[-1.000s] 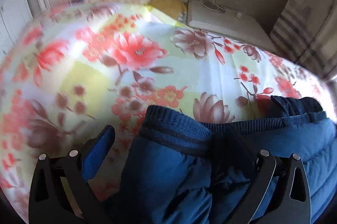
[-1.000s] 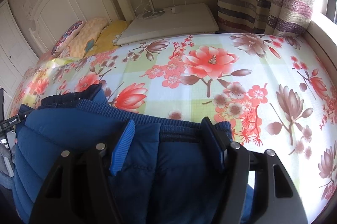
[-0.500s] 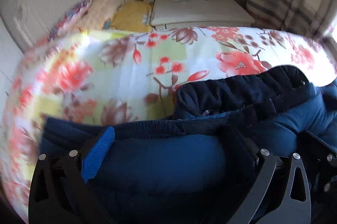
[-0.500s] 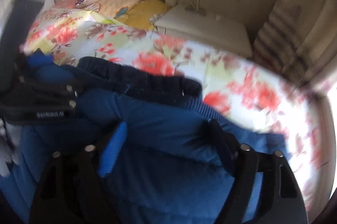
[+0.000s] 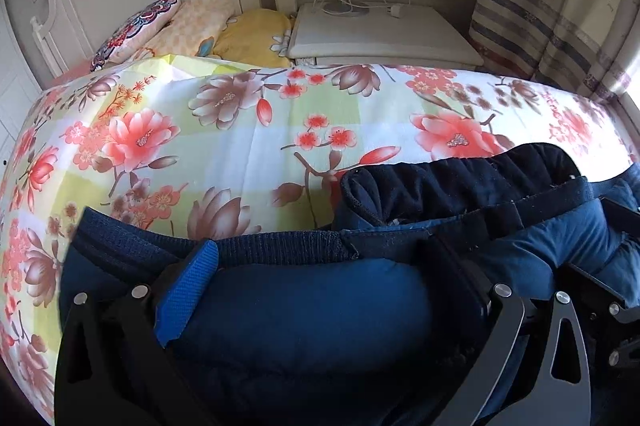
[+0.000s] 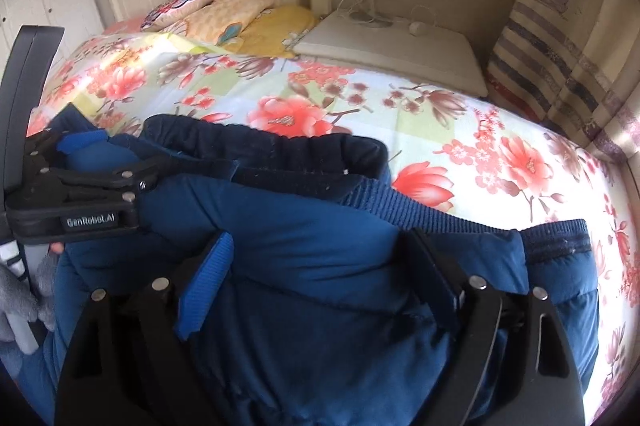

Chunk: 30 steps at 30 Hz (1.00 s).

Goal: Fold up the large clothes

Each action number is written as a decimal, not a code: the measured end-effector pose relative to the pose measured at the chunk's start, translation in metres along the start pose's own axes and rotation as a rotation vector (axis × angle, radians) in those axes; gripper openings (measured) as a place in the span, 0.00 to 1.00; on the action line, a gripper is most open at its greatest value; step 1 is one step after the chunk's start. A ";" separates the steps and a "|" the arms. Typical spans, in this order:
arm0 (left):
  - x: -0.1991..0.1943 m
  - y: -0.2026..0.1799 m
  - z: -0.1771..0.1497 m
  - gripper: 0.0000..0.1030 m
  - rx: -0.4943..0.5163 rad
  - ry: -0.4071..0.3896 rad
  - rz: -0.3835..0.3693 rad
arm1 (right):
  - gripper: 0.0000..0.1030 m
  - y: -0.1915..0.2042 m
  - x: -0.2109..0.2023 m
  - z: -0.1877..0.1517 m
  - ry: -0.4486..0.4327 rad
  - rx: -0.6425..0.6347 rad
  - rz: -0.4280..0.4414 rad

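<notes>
- My right hand-held gripper (image 6: 316, 266) stands wide; its jaws have just been opening, and the padded blue garment (image 6: 320, 306) bulges up between them; I cannot see the pads pressing on the cloth.
- My left hand-held gripper (image 5: 320, 274) is also spread wide over the same garment (image 5: 320, 326), the puffy cloth filling the gap between its fingers; whether the pads pinch it I cannot tell.
- Ahead of both fingertips runs the ribbed hem (image 5: 280, 246) of the garment, and beyond that the dark fleecy lining (image 5: 460, 181).
- The garment lies on the bed, on the flowered bedspread (image 5: 248, 153), which stretches away past my fingers to the pillows (image 5: 192, 25) by the headboard.
- From my right gripper, the left one (image 6: 80, 185) sits just beside it to the left, over the garment's edge.
</notes>
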State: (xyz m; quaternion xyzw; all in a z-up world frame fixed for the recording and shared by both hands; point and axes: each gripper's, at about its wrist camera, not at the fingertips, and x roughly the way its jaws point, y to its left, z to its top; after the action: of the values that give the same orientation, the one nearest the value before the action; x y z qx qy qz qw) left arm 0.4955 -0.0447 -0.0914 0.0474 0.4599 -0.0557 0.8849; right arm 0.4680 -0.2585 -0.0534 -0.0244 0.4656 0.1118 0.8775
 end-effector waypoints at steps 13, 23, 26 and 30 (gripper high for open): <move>-0.011 0.080 -0.020 0.96 -0.124 -0.009 0.027 | 0.86 -0.105 -0.021 -0.039 -0.074 0.254 -0.028; -0.055 0.068 -0.022 0.95 -0.135 -0.075 0.050 | 0.81 -0.062 -0.068 -0.032 -0.149 0.153 -0.083; -0.085 0.023 -0.032 0.96 -0.024 -0.118 0.045 | 0.83 0.000 -0.082 -0.037 -0.148 -0.037 -0.058; -0.061 -0.028 -0.060 0.96 0.086 -0.057 0.101 | 0.86 0.061 -0.049 -0.057 -0.053 -0.235 -0.111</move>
State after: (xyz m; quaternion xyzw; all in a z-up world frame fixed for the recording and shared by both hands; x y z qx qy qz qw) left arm 0.4078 -0.0606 -0.0767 0.1067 0.4286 -0.0321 0.8966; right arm 0.3816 -0.2164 -0.0416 -0.1499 0.4237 0.1175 0.8855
